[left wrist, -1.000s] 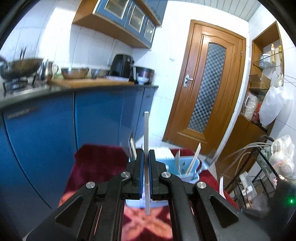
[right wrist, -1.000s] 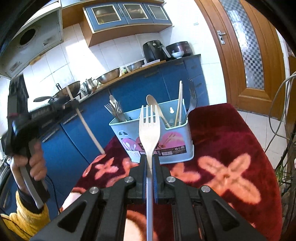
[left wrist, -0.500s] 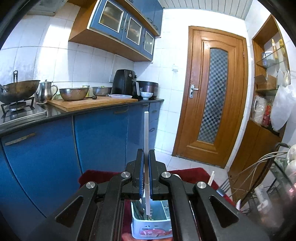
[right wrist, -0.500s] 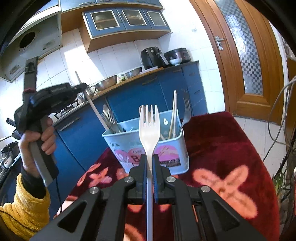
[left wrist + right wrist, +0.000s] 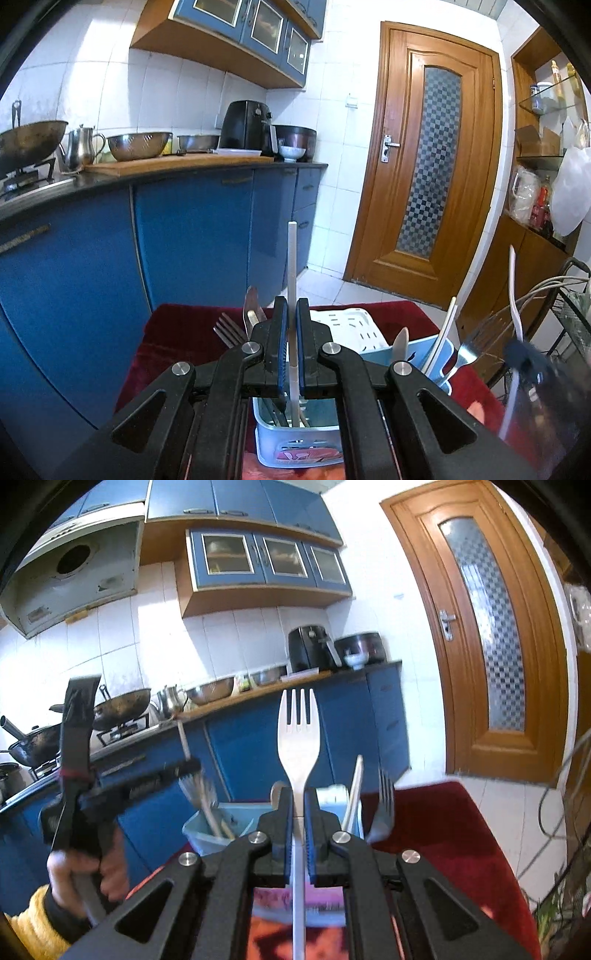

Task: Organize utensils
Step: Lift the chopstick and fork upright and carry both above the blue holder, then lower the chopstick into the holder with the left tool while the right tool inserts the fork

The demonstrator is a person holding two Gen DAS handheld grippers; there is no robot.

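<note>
Fork (image 5: 298, 738) clamped between right tongs (image 5: 298, 834).

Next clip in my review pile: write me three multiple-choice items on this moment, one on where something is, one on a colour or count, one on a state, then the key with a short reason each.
1. Where is the lower end of the white stick held by the left gripper?
A. Inside the light blue utensil caddy
B. On the counter
C. On the floor by the door

2. How many tines does the white plastic fork have?
A. Two
B. Four
C. Six

3. What is the state of the right gripper?
A. Open and empty
B. Shut on the fork's handle, tines up
C. Shut on a metal spoon

Key: 1 A, the stick's end drops below the caddy's rim in the left wrist view. 2 B, four tines show against the blue cabinets. 3 B, the pads pinch the white handle with the tines above.
</note>
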